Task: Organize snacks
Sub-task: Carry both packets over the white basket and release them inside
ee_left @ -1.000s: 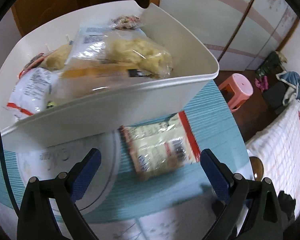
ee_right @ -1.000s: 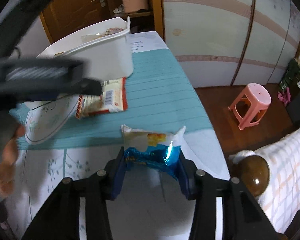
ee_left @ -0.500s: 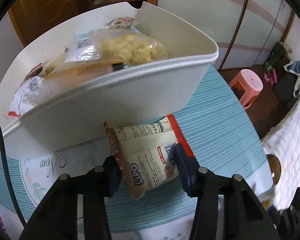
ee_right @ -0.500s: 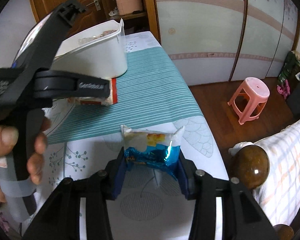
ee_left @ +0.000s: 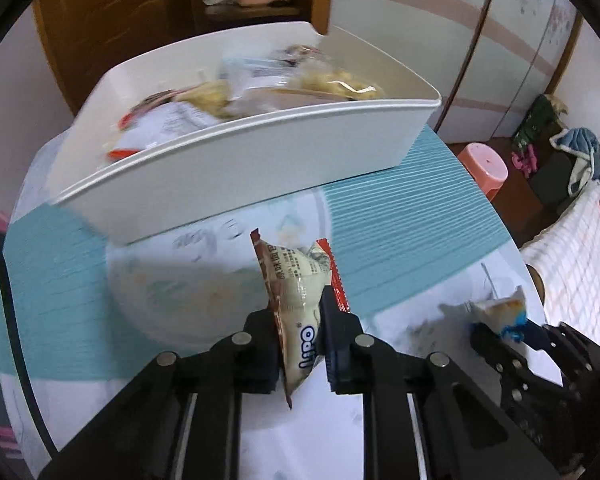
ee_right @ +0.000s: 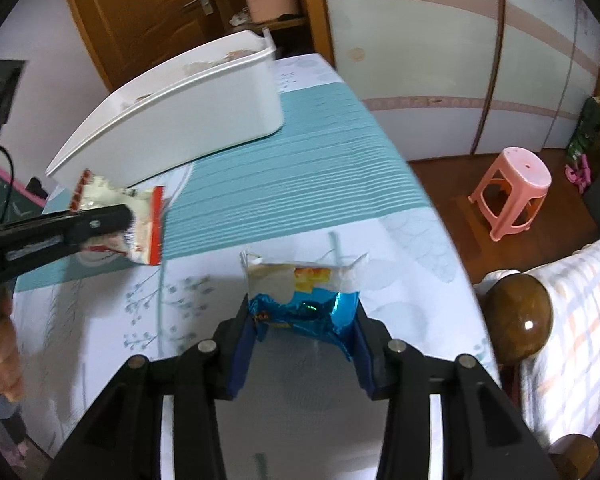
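In the left wrist view, the left gripper sits at the bottom centre of the frame with its jaws clamped on a cream-and-red Lipo packet, which stands on edge above the tablecloth, apparently clear of it. Across the upper half of the frame lies the white bin, with several bagged snacks already inside (blurred, so the individual packs are hard to tell apart). At the lower right edge the right gripper shows, holding a blue-and-white packet. In the right wrist view, the right gripper occupies the bottom centre, its blue pads pressed against the two sides of that blue foil packet, so it is grasping it; whether the packet rests on the cloth or hangs just above it I cannot tell. At the left of the frame the left gripper holds the Lipo packet in front of the bin, which fills the upper left. A pink stool stands on the floor at the right. As for progress, I judge the job well advanced: the bin is partly filled, no loose snacks show on the table, and the two packets in hand remain to be dropped in.
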